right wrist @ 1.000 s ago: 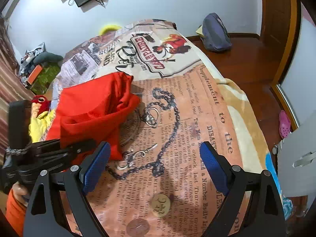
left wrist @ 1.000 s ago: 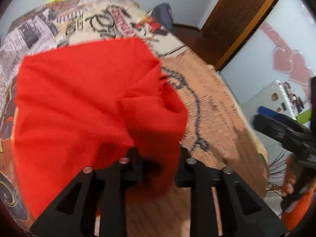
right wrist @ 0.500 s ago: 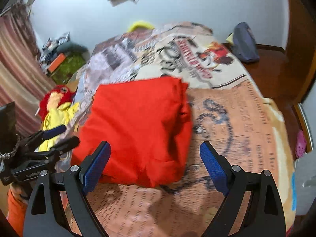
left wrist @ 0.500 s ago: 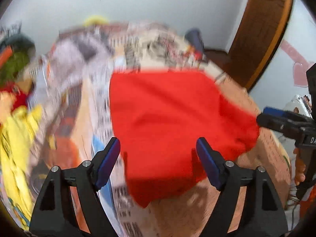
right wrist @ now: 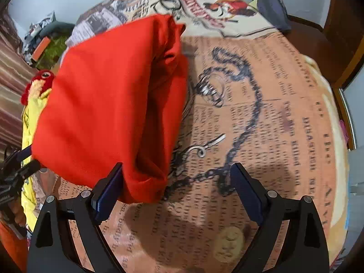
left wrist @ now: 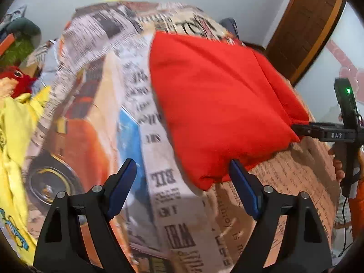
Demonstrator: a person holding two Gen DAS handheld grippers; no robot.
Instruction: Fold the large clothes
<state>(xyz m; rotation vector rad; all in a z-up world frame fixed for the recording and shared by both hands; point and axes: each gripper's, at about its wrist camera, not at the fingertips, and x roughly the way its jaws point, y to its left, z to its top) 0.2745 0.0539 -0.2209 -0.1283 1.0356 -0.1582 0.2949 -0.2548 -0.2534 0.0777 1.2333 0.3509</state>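
A folded red garment point(left wrist: 218, 104) lies on the newspaper-print bedspread point(left wrist: 159, 182); it also shows in the right wrist view point(right wrist: 109, 104). My left gripper point(left wrist: 184, 186) is open and empty, its right finger at the garment's near edge. My right gripper point(right wrist: 177, 188) is open, with its left pad point(right wrist: 107, 191) against the garment's near corner. In the left wrist view the right gripper point(left wrist: 323, 132) reaches the garment's right corner.
A yellow garment point(left wrist: 16, 141) and a red plush toy point(left wrist: 16, 77) lie at the bed's left side. A dark bag point(right wrist: 273, 6) sits on the wooden floor beyond the bed. A wooden door point(left wrist: 304, 22) stands at the right.
My left gripper let go of the red garment and opened, then drew back to the left. The garment now lies flatter and folded. My right gripper moved in to its near corner.
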